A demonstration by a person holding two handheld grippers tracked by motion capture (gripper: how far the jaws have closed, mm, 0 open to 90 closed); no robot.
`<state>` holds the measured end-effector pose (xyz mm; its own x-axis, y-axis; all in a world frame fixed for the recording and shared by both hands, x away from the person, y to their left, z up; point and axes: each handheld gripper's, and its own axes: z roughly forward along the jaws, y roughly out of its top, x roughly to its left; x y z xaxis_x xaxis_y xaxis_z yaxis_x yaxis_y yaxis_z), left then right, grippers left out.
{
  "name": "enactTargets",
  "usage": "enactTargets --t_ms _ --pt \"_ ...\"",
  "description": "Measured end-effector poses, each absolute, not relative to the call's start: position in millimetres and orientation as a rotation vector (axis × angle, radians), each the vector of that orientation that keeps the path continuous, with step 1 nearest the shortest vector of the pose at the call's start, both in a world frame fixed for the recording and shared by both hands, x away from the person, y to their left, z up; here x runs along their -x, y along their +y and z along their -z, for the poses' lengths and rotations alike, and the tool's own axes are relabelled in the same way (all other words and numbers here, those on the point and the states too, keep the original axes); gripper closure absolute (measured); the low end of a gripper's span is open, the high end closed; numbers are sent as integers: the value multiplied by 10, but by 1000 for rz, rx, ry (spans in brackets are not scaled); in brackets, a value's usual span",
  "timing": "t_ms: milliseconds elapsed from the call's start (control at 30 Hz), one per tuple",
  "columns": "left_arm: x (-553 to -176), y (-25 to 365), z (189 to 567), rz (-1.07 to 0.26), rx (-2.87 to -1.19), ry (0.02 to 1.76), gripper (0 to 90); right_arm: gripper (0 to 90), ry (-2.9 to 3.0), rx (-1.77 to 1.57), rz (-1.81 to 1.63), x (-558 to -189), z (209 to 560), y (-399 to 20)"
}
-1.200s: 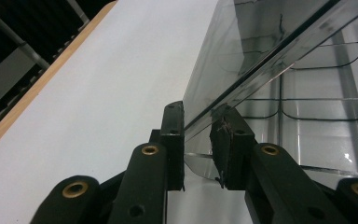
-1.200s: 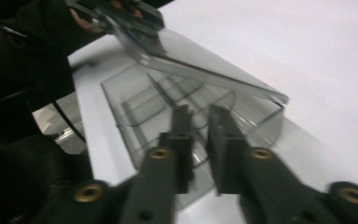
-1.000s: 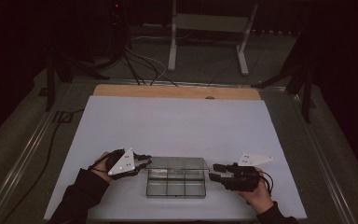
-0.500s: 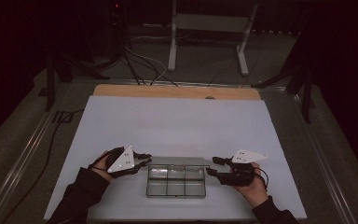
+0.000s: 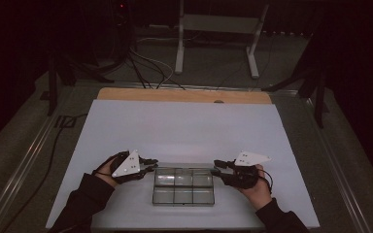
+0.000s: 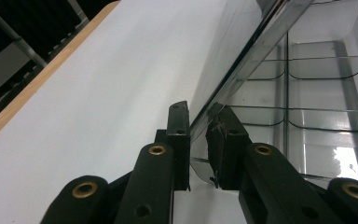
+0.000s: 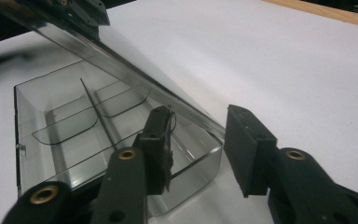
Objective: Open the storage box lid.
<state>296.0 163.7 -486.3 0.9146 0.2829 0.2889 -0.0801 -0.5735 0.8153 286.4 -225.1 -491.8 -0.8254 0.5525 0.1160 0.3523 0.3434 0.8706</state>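
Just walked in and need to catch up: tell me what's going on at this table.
A person at a white table is working on a clear plastic compartment box with a gripper in each hand. The left gripper is shut on the box's raised lid at its corner. The right gripper is at the opposite end, its jaws either side of the lid's edge with a gap showing; they have just been closing. The compartments look empty.
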Motion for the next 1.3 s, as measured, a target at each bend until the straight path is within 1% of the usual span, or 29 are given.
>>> enactTargets --t_ms 67,133,367,533,833,1300 --pt "-2967 1636 4858 -487 -2130 148 823 675 2405 -829 -1492 -2867 4909 -2250" --pt "-2969 1633 4859 -487 -2129 149 824 699 2409 -844 -1503 -2872 4896 -2247" --pt "-2999 1625 4841 -479 -2121 186 844 732 2391 -889 -1504 -2898 4879 -2236" --pt "-3025 1615 4835 -476 -2115 216 859 771 2382 -921 -1498 -2921 4870 -2239" --pt "-3082 1613 4830 -446 -2103 261 868 790 2364 -974 -1500 -2961 4864 -2231" --pt "-3167 1595 4824 -408 -2090 353 856 803 2348 -1042 -1465 -3025 4862 -2186"
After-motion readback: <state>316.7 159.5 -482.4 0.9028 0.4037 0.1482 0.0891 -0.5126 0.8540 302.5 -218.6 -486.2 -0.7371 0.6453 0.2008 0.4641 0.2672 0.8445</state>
